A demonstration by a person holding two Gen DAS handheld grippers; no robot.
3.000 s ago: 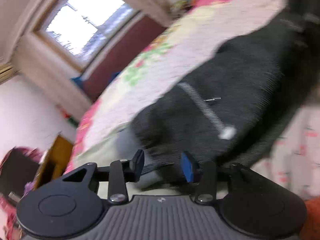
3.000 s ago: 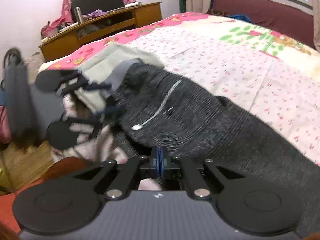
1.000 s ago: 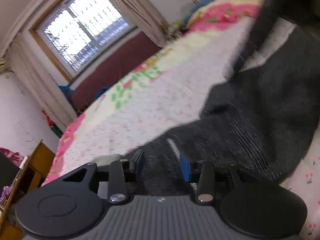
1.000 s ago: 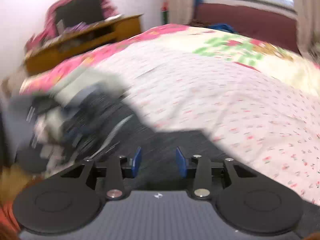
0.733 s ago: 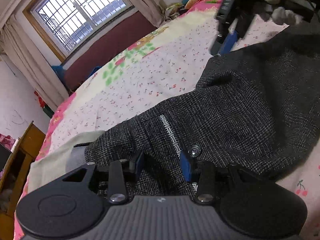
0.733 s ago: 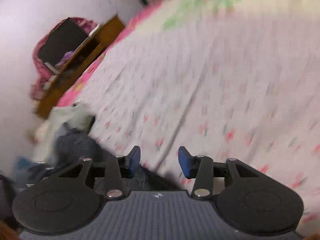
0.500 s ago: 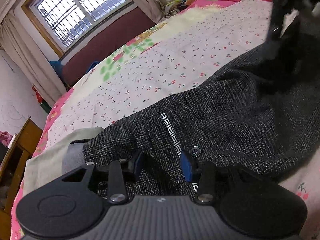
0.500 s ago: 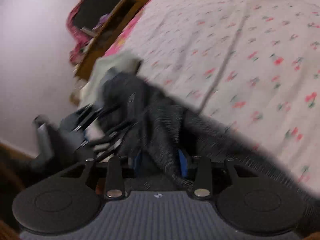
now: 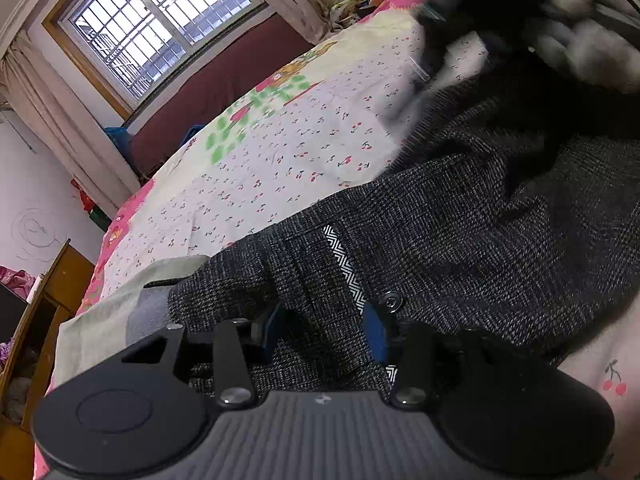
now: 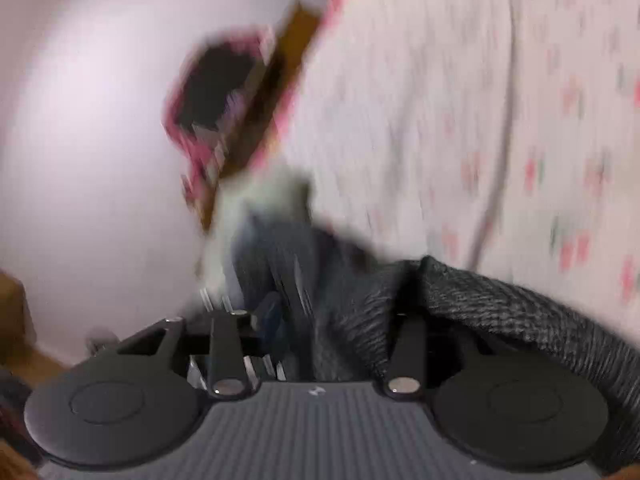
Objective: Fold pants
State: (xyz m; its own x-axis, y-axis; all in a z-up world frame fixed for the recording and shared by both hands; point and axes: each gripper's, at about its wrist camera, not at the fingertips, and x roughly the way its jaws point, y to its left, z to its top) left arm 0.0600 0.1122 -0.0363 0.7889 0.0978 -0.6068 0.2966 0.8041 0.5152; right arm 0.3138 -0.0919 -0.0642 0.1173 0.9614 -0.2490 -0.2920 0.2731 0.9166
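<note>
Looking down my left gripper (image 9: 324, 330), I see its jaws opening around the dark tweed pants (image 9: 460, 248) on the bed (image 9: 280, 152). My right gripper (image 10: 336, 320) straddles cloth; its grip I cannot tell.

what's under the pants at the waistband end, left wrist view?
A pale green-grey cloth pokes out from under the dark pants, lying on the cherry-print bedsheet. How far the cloth runs beneath is covered by the pants.
</note>
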